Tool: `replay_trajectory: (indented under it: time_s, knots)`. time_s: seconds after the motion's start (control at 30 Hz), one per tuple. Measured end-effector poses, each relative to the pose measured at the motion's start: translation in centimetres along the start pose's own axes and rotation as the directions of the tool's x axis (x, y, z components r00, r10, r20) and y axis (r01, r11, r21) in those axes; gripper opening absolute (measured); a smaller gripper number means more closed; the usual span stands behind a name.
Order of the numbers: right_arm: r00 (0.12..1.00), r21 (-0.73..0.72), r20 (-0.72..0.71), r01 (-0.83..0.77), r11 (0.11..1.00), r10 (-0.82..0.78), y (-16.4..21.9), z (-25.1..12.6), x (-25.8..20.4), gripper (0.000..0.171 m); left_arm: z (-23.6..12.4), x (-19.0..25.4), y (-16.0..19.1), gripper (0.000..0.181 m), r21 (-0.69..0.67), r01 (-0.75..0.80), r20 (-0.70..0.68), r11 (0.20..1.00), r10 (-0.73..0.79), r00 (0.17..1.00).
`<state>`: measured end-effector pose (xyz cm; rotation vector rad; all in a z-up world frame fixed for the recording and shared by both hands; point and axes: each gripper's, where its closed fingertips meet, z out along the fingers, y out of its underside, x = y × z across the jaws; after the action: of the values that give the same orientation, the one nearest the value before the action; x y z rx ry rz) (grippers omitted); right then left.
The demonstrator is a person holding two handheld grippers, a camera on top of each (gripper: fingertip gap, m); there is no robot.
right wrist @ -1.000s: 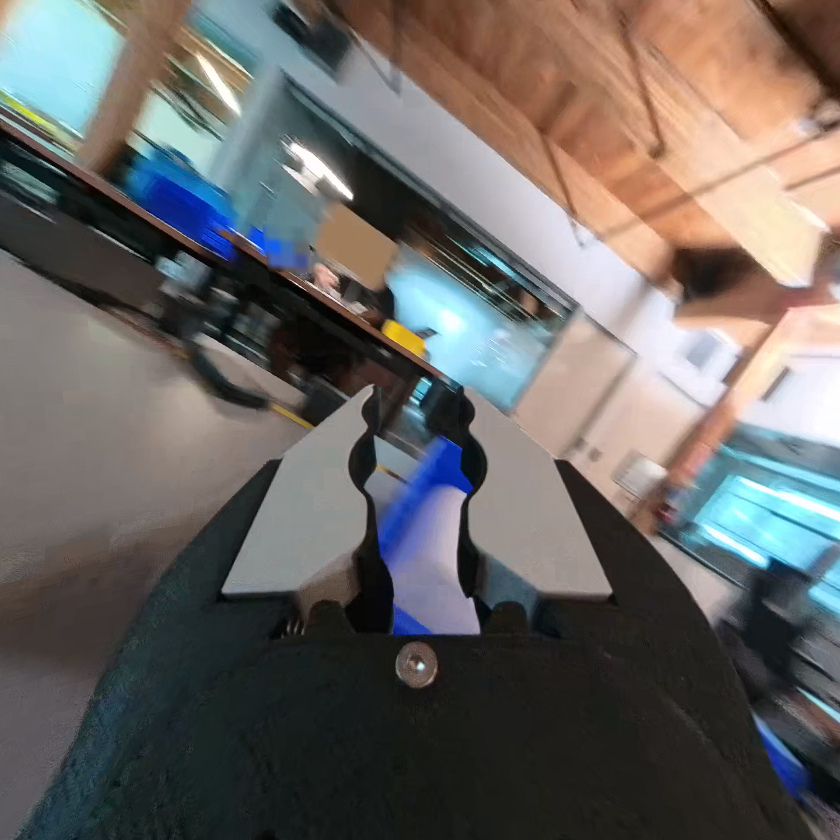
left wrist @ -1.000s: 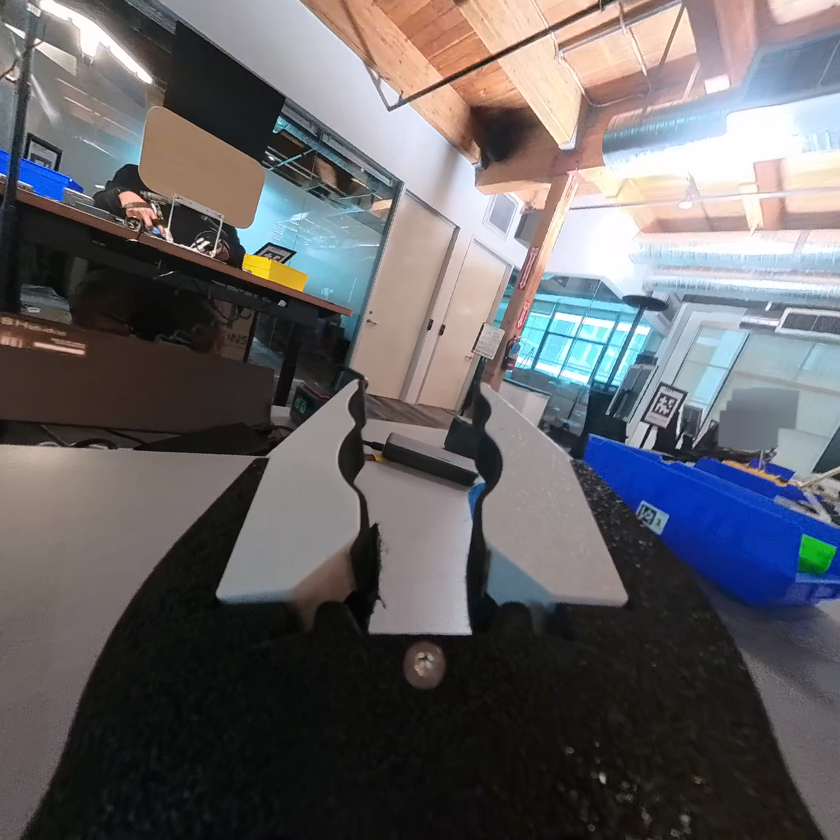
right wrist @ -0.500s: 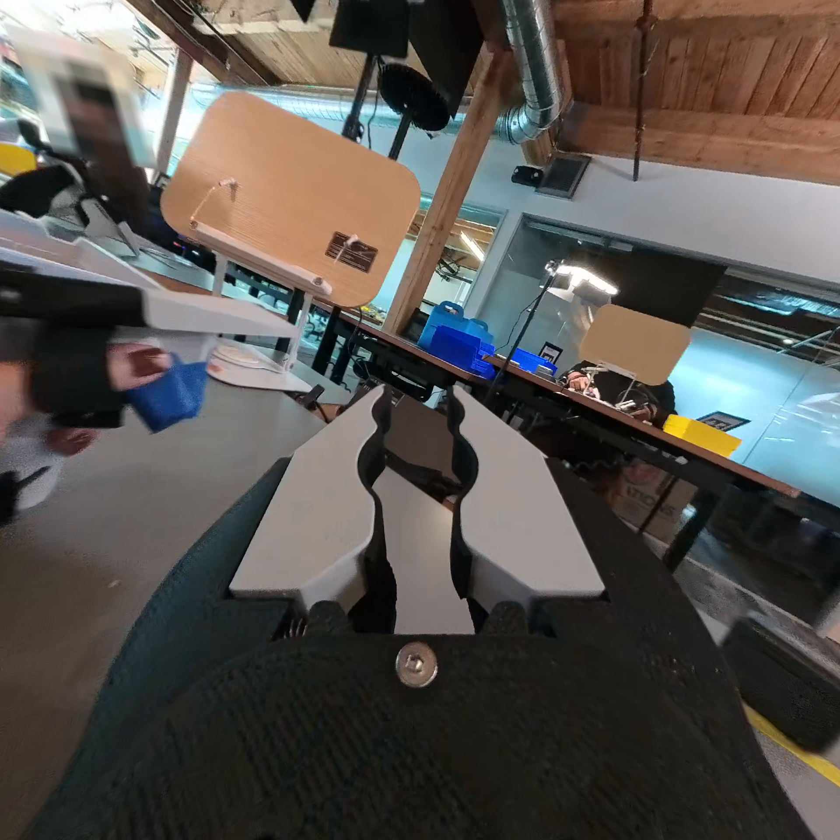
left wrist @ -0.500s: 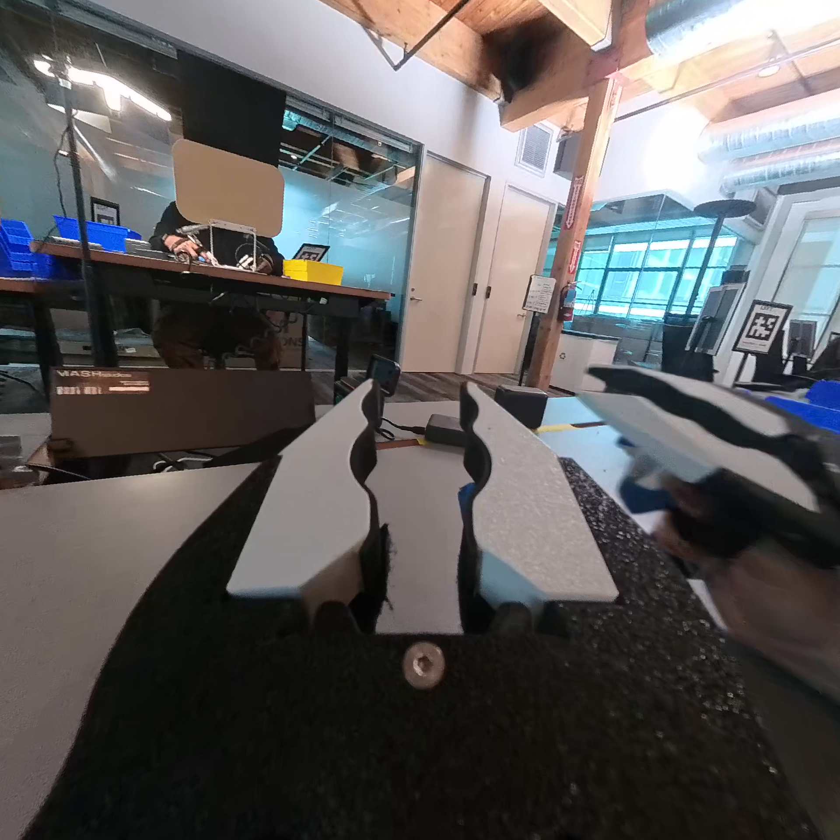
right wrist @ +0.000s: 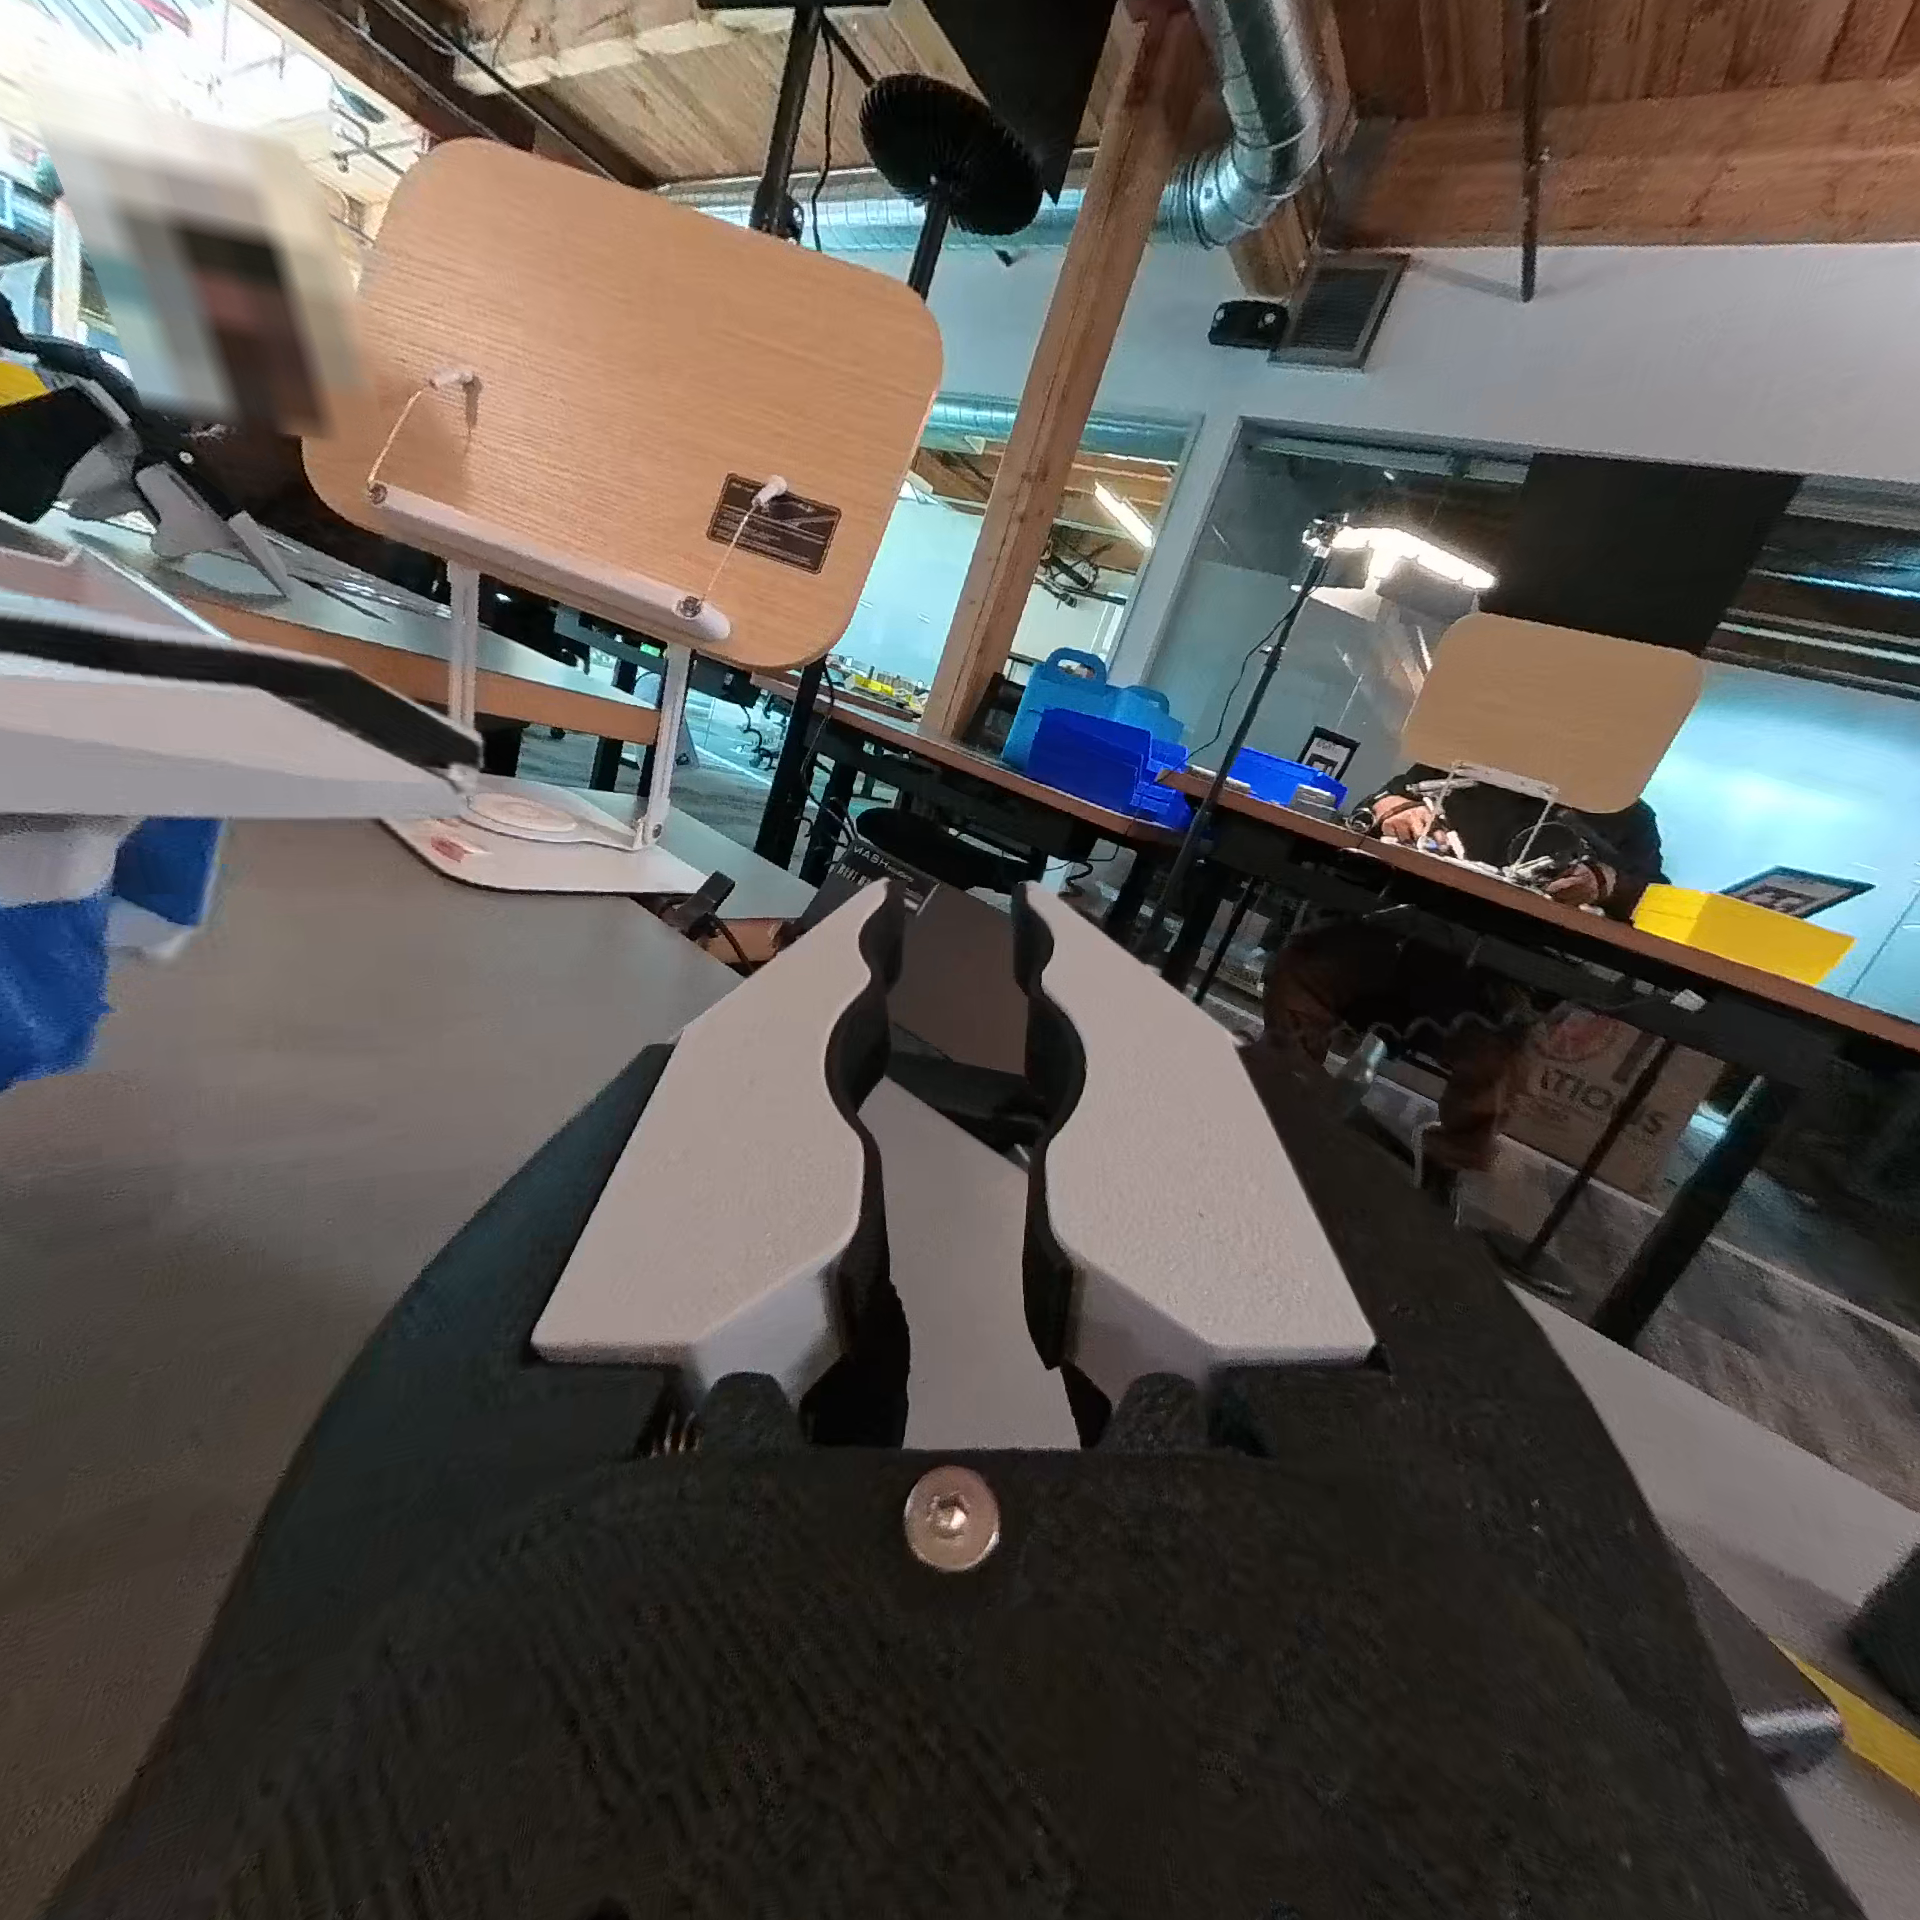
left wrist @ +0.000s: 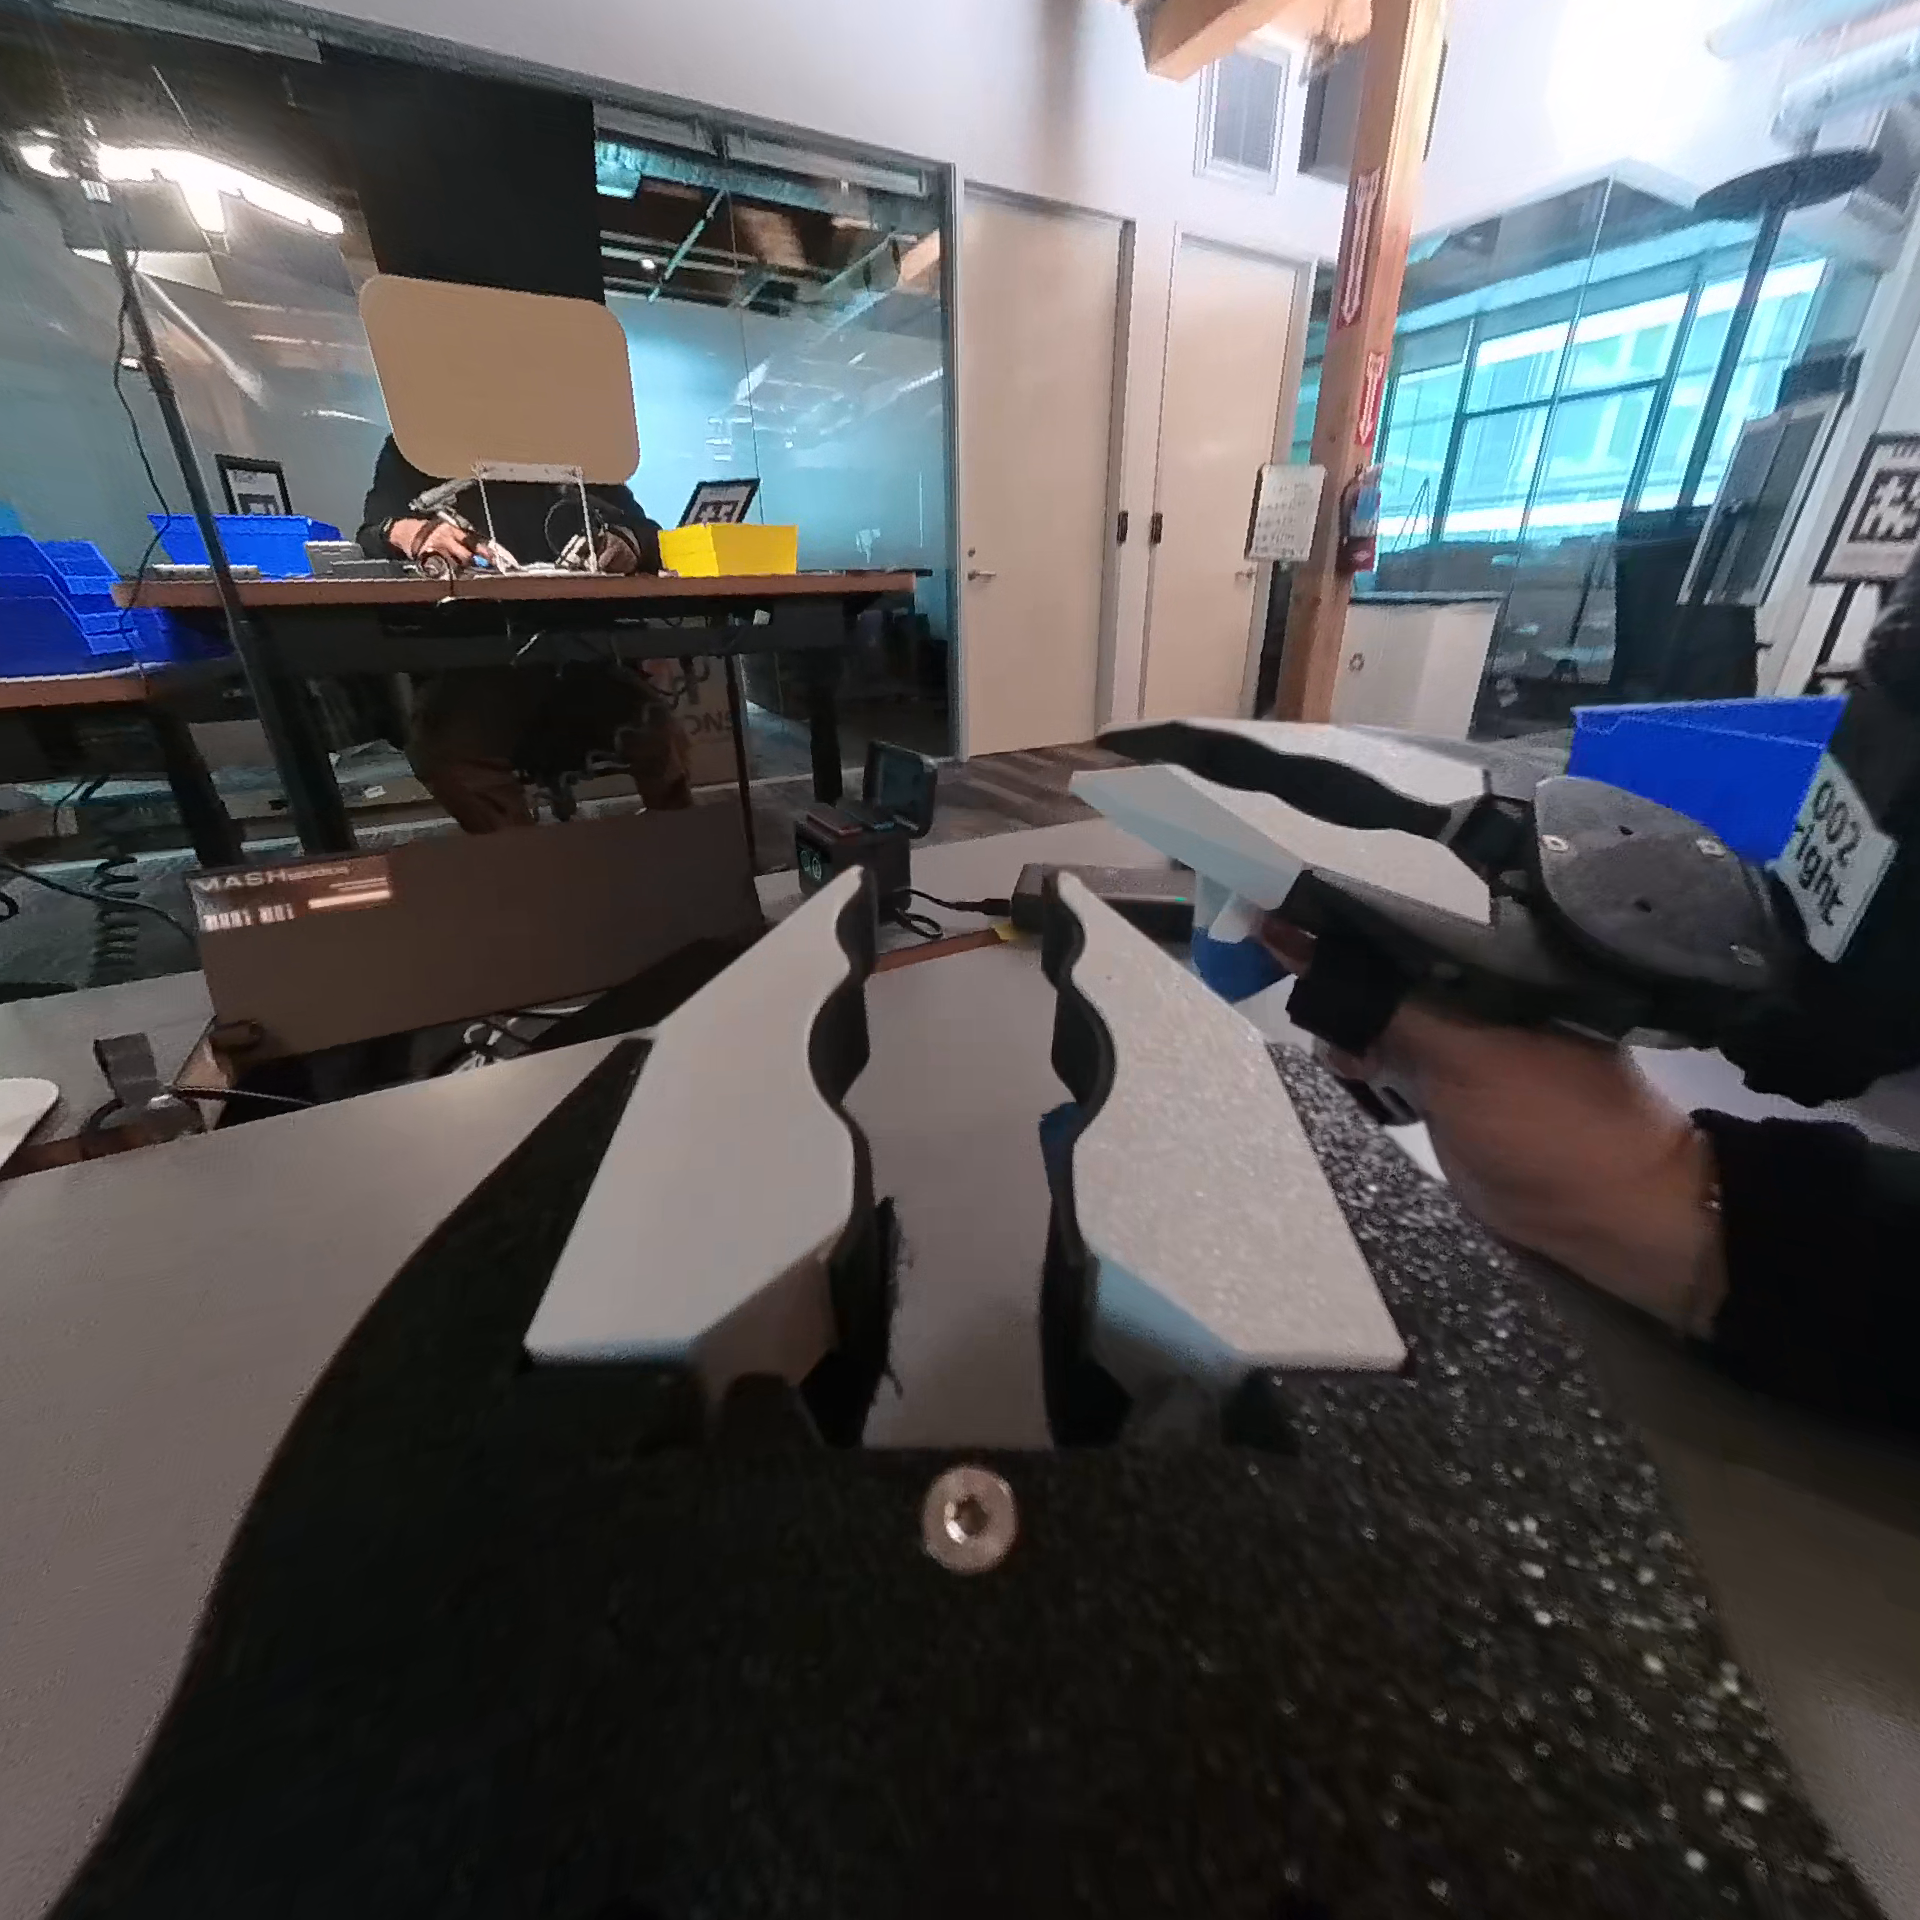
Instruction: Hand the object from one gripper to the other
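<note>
Gaping left gripper [left wrist: 956, 883], right gripper [right wrist: 953, 894]; blue bins [left wrist: 62, 613] stacked, contents hidden.

We saw our right gripper [right wrist: 954, 940] over the grey table [right wrist: 312, 1091], jaws apart with nothing between, the left gripper [right wrist: 208, 727] at the left edge, a blurred blue object [right wrist: 62, 966] under it, a wooden stand [right wrist: 623, 416] behind.

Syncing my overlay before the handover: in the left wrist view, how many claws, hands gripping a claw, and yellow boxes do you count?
Claws: 2, the left claw and the right claw
Hands gripping a claw: 1, the hand under the right claw
Yellow boxes: 1, the yellow box
Total: 4
</note>
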<state>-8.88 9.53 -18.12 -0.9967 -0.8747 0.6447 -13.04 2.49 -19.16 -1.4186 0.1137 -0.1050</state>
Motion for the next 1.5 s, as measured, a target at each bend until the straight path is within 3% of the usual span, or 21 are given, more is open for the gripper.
replay_trajectory:
  time_s: [0.1, 0.23, 0.37, 0.43, 0.5, 0.6, 0.7, 0.77, 0.83, 0.93, 1.13, 1.3, 1.37, 1.43, 1.5]
  knots:
    - [1.000, 0.007, 0.008, -0.024, 1.000, 0.024, -0.1, -0.1, 0.0, 0.019, -1.6, 0.6, -2.3, 0.030, -0.012, -0.030, 0.012, 0.999, 0.030, 0.999]
    - [0.998, 0.003, 0.012, -0.067, 0.998, 0.067, 0.0, 0.1, 0.2, 0.019, -6.9, -1.5, -7.9, 0.026, -0.016, -0.113, 0.212, 0.993, 0.114, 0.971]
    - [0.996, 0.005, 0.019, -0.084, 0.996, 0.084, 0.0, 0.2, 0.1, 0.019, -13.7, -7.6, -10.5, 0.031, -0.185, -0.054, 0.396, 0.981, 0.124, 0.910]
    - [0.995, -0.001, 0.025, -0.096, 0.995, 0.096, 0.2, 0.3, 0.0, 0.019, -17.0, -11.6, -9.1, 0.037, -0.334, 0.067, 0.464, 0.940, 0.101, 0.880]
    - [0.994, -0.006, 0.034, -0.100, 0.995, 0.100, 0.2, 0.4, -0.2, 0.019, -19.6, -14.8, -5.9, 0.045, -0.475, 0.257, 0.496, 0.842, 0.015, 0.868]
    - [0.994, -0.017, 0.050, -0.095, 0.995, 0.095, 0.4, 0.6, -0.6, 0.019, -21.6, -15.8, -0.7, 0.053, -0.626, 0.508, 0.502, 0.591, -0.193, 0.843]
    - [0.993, -0.029, 0.062, -0.099, 0.995, 0.101, 0.6, 0.7, -0.9, 0.019, -23.0, -15.7, 2.9, 0.062, -0.762, 0.524, 0.489, 0.381, -0.192, 0.851]
    - [0.992, -0.031, 0.065, -0.104, 0.994, 0.106, 0.7, 0.7, -0.9, 0.019, -24.0, -15.5, 4.7, 0.078, -0.828, 0.498, 0.477, 0.257, -0.144, 0.867]
    - [0.991, -0.033, 0.066, -0.111, 0.993, 0.113, 0.7, 0.7, -0.9, 0.019, -24.6, -15.4, 6.1, 0.086, -0.867, 0.471, 0.458, 0.164, -0.112, 0.882]
    - [0.990, -0.037, 0.069, -0.120, 0.992, 0.123, 0.8, 0.8, -0.9, 0.019, -25.4, -15.2, 7.5, 0.083, -0.870, 0.489, 0.483, 0.063, -0.092, 0.871]
    - [0.986, -0.038, 0.071, -0.147, 0.988, 0.150, 0.8, 0.8, -0.8, 0.019, -26.1, -16.9, 8.3, 0.069, -0.814, 0.574, 0.570, 0.085, -0.067, 0.819]
    - [0.984, -0.040, 0.076, -0.157, 0.987, 0.160, 0.8, 0.9, -0.9, 0.019, -25.8, -16.5, 8.5, 0.047, -0.841, 0.535, 0.529, 0.086, -0.083, 0.845]
    - [0.984, -0.041, 0.077, -0.160, 0.986, 0.163, 0.9, 0.8, -0.9, 0.019, -25.8, -16.4, 8.4, 0.046, -0.858, 0.506, 0.502, 0.082, -0.068, 0.862]
    - [0.983, -0.042, 0.078, -0.165, 0.985, 0.168, 0.9, 0.8, -0.8, 0.019, -25.7, -16.8, 7.7, 0.045, -0.872, 0.473, 0.475, 0.124, -0.019, 0.880]
    - [0.982, -0.038, 0.077, -0.172, 0.984, 0.174, 0.8, 0.8, -0.8, 0.019, -25.3, -17.6, 5.9, 0.044, -0.869, 0.436, 0.457, 0.233, 0.043, 0.888]
